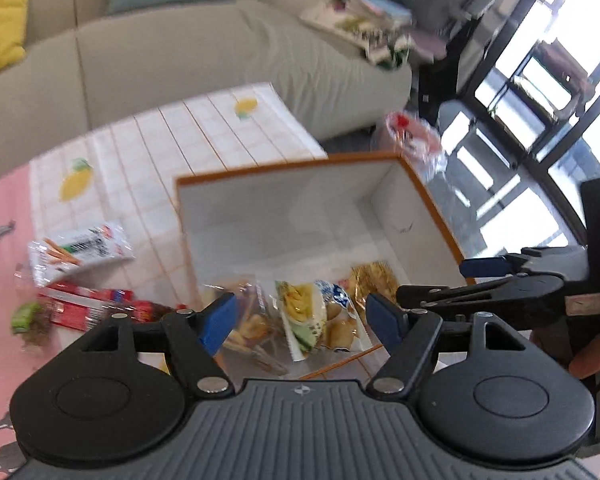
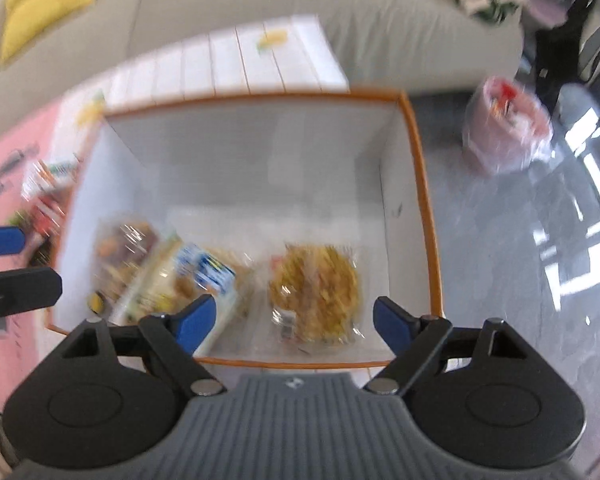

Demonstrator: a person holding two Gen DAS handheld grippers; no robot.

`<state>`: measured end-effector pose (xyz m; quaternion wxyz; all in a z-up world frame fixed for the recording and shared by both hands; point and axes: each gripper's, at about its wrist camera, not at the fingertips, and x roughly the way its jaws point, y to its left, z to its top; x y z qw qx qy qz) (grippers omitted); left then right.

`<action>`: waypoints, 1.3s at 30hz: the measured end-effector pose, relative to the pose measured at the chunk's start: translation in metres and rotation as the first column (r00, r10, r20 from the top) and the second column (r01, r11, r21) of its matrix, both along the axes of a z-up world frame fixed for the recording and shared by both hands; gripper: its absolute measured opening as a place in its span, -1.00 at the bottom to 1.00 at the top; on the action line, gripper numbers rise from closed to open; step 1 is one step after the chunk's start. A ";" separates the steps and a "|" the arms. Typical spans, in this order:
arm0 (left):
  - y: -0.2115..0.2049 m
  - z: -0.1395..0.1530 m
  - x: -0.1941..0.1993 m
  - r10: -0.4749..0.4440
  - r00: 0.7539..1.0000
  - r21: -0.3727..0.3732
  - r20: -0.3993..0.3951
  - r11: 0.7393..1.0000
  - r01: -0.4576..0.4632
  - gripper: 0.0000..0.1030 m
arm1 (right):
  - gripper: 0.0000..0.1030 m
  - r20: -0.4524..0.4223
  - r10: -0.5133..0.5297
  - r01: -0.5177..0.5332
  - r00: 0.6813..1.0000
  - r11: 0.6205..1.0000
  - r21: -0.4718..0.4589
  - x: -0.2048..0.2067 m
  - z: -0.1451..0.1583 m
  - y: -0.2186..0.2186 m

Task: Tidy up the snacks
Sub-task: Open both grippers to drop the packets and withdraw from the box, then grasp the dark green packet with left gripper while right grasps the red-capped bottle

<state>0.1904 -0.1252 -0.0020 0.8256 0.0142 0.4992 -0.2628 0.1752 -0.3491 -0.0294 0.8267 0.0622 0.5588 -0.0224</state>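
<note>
A white box with an orange rim (image 1: 284,168) (image 2: 416,128) stands on the table and holds several snack packets. Among them are a yellow noodle-like packet (image 2: 316,284) (image 1: 374,276), a blue and white packet (image 2: 206,268) (image 1: 338,300) and a clear packet of biscuits (image 1: 248,320). My left gripper (image 1: 302,320) is open and empty above the box's near side. My right gripper (image 2: 294,322) is open and empty above the box's near edge; it also shows at the right of the left wrist view (image 1: 500,280). Outside the box on the left lie a white packet with orange sticks (image 1: 80,250), a red packet (image 1: 88,306) and a small green packet (image 1: 28,316).
The table has a white tiled cloth with lemons (image 1: 220,136) and a pink cloth (image 1: 0,264). A beige sofa (image 1: 220,52) with yellow (image 1: 0,20) and teal cushions stands behind. A pink plastic bag (image 2: 504,128) sits on the glossy floor at the right.
</note>
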 end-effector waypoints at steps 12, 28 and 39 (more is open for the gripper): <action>0.102 0.030 -0.055 0.169 0.965 0.018 0.200 0.984 -0.175 0.64 | 0.65 0.427 -0.034 -0.019 0.904 0.993 0.119 -0.066 0.059 0.092; 0.196 -0.021 -0.085 0.223 0.961 -0.011 0.165 0.975 -0.224 0.55 | 0.28 0.522 0.273 -0.278 0.808 0.958 -0.071 -0.087 0.005 0.222; 0.171 -0.039 -0.040 -0.069 0.980 0.111 0.187 0.993 0.049 0.54 | 0.00 0.294 0.677 -0.632 0.675 0.736 -0.242 -0.013 -0.009 0.231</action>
